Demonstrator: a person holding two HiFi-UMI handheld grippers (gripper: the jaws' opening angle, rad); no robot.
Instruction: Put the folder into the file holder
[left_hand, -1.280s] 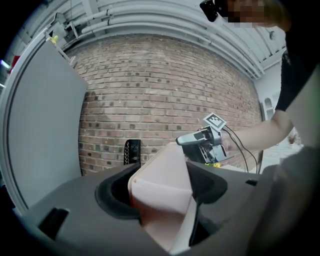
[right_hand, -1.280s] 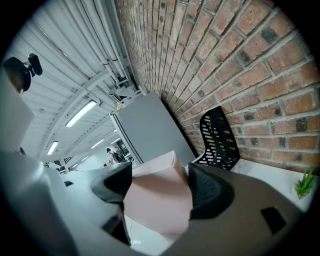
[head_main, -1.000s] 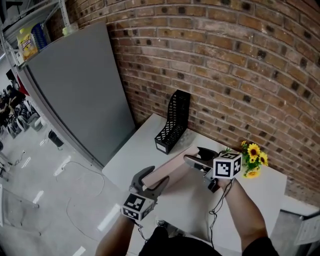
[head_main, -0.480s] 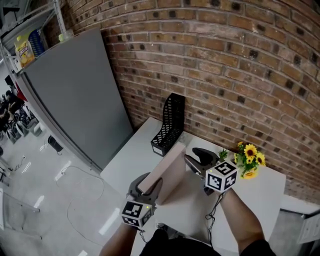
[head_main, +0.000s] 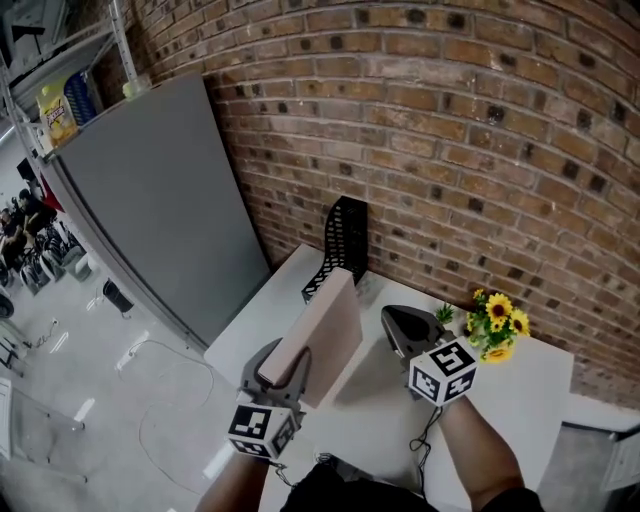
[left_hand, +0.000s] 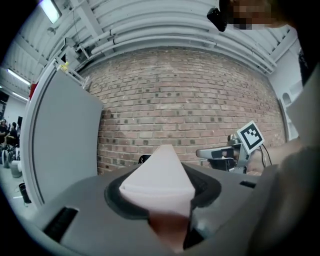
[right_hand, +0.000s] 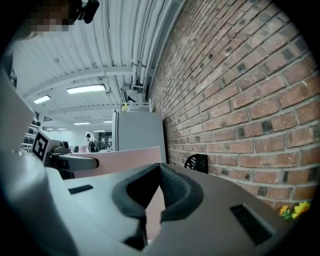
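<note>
My left gripper (head_main: 283, 362) has just been closing and now clamps the near lower corner of the pink folder (head_main: 325, 330). In the left gripper view the pads sit on both faces of it. My right gripper (head_main: 405, 325) has just closed fully with nothing between its jaws. It hangs nearer me than the file holder (head_main: 340, 250) and to its right, apart from the folder.

The folder stands on edge, lifted off the table (head_main: 500, 400), on my side of the file holder. Its far upper corner reaches almost to the holder's low front lip.

My main worry is the single corner grip. It is a broad, thin sheet held at one end, so I expect it to pivot or sag in the pads as I push toward the file holder. Then the leading edge would come in tilted and catch the mesh wall or the lip instead of dropping into the slot.

The holder looks light, so a bump could shove it back against the brick wall (head_main: 450, 150) or tip it. A slip in the pads would drop the folder short of the holder. With my right jaws shut I cannot steady the free end. A wide swing could also clip the flowers (head_main: 497, 322) to the holder's right.
</note>
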